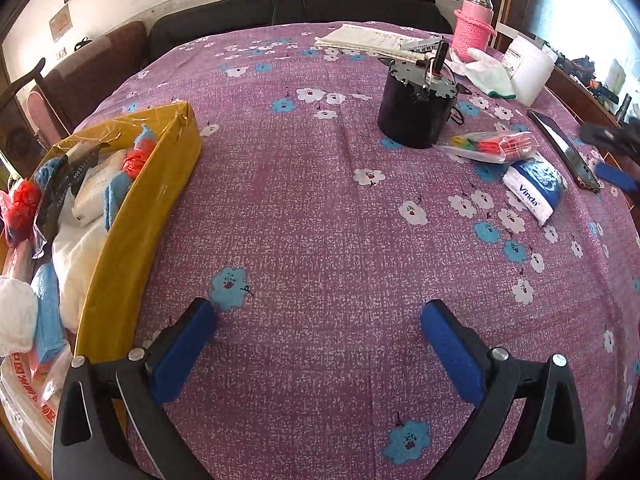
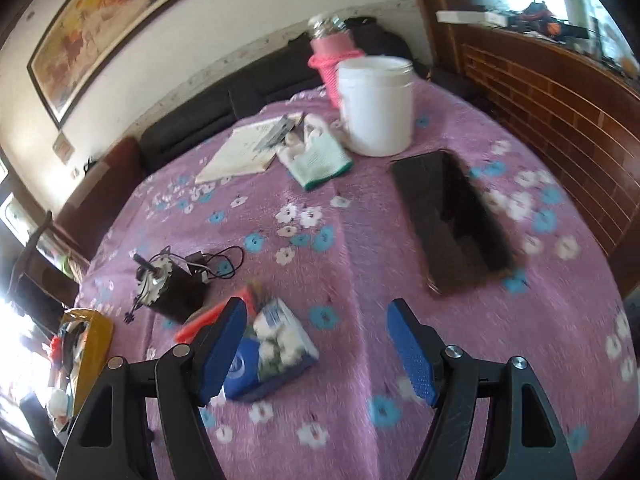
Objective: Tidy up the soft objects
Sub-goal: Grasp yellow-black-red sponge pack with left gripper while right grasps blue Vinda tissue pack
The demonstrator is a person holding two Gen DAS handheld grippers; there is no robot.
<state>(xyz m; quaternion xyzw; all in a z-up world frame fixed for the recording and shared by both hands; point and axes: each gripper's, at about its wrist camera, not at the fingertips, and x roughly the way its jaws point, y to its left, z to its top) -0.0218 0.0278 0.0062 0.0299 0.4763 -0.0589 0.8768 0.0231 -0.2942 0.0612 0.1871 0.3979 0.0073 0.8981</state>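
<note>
Yellow box (image 1: 132, 216) at 9 o'clock in the left view, already stuffed with soft items: white cloth, blue towels, red bags.

Left gripper (image 1: 318, 322) hovers over bare purple tablecloth (image 1: 304, 200), fingers spread wide, holding nothing.

Black motor (image 1: 416, 108) at 1 o'clock, hard, leave it. Just beside it, at 2 o'clock, a bag of coloured bits (image 1: 494, 146), then the Vinda tissue pack (image 1: 534, 188) touching the bag's near edge.

Right gripper (image 2: 318, 322) also spread wide and empty. The tissue pack (image 2: 272, 352) lies at 9 o'clock from its centre, partly behind the left finger; the view is motion-blurred.

My read: the tissue pack is the next pick. Shift right gripper toward 9 o'clock until the pack sits between the fingers, straddle its short side, close gently since it squashes, lift clear of the bag, carry across to the box. Keep off the phone (image 2: 452, 220) at 1 o'clock.
</note>
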